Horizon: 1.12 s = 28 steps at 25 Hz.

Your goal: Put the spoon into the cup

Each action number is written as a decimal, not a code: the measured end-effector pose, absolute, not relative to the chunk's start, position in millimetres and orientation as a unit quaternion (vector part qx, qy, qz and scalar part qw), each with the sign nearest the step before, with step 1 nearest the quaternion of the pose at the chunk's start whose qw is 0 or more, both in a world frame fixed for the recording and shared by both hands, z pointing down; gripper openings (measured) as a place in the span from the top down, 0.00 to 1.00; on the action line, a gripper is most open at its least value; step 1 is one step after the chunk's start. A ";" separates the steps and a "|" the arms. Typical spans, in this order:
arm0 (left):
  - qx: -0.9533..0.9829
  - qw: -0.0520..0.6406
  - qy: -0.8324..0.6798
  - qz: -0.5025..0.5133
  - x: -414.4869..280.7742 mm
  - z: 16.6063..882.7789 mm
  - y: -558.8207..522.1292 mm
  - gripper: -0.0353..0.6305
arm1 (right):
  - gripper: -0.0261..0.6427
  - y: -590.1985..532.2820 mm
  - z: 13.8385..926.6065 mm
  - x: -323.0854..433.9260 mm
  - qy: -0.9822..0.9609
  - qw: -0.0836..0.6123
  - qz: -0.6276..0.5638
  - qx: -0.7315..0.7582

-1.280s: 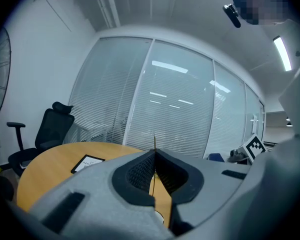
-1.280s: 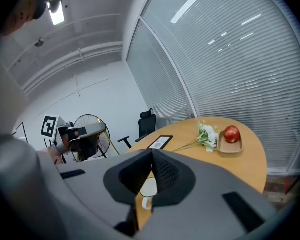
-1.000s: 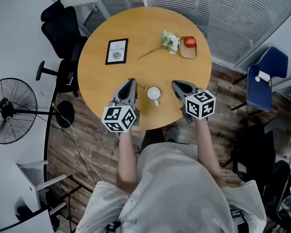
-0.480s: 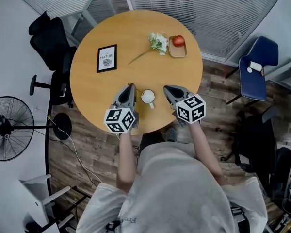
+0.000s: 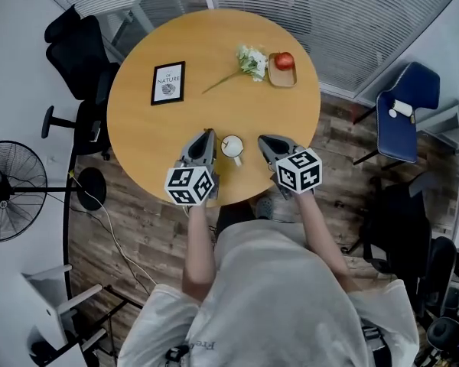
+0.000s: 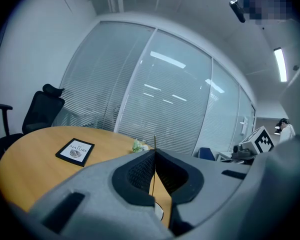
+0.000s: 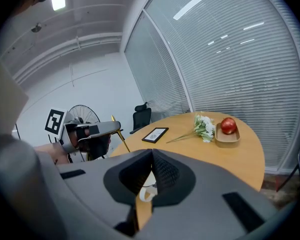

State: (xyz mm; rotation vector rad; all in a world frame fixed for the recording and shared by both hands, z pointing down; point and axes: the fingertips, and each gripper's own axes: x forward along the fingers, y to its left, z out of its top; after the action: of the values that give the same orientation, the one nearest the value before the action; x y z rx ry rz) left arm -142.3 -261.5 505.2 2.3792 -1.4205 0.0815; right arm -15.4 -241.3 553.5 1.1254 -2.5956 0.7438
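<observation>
White cup (image 5: 232, 145) is sitting near the table (image 5: 149, 132) edge in the head view, between my grippers, just right of the left gripper (image 5: 205, 136) and hardly farther from the right gripper (image 5: 263, 140). Looking through the left gripper view, I am seeing the jaws pinching the thin spoon (image 6: 154, 143) upright in their seam, the cup (image 6: 158, 211) lying low and slightly right. Turning to the right gripper view, its jaws are resting together on nothing, the cup (image 7: 146, 193) peeking below them, and the spoon (image 7: 121, 134) is slanting up from the left gripper (image 7: 97, 130).
</observation>
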 end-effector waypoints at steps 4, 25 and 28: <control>0.847 0.185 -0.498 0.031 -139.1 509.4 -263.1 0.93 | 0.97 -244.0 556.3 -20.3 -0.884 0.113 0.254 0.377; 0.842 0.227 -0.483 0.072 -135.3 559.4 -282.5 0.93 | 0.97 -260.3 580.6 -39.9 -0.882 0.130 0.284 0.353; 0.841 0.237 -0.481 0.073 -136.9 566.7 -286.4 0.93 | 0.97 -262.9 586.9 -43.5 -0.881 0.136 0.289 0.349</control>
State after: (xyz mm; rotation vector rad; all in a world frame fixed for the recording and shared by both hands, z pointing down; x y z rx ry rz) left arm -136.9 -286.4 566.7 2.3039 -1.3191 0.1996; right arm -43.5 -262.9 586.9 1.0100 -2.5503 0.8372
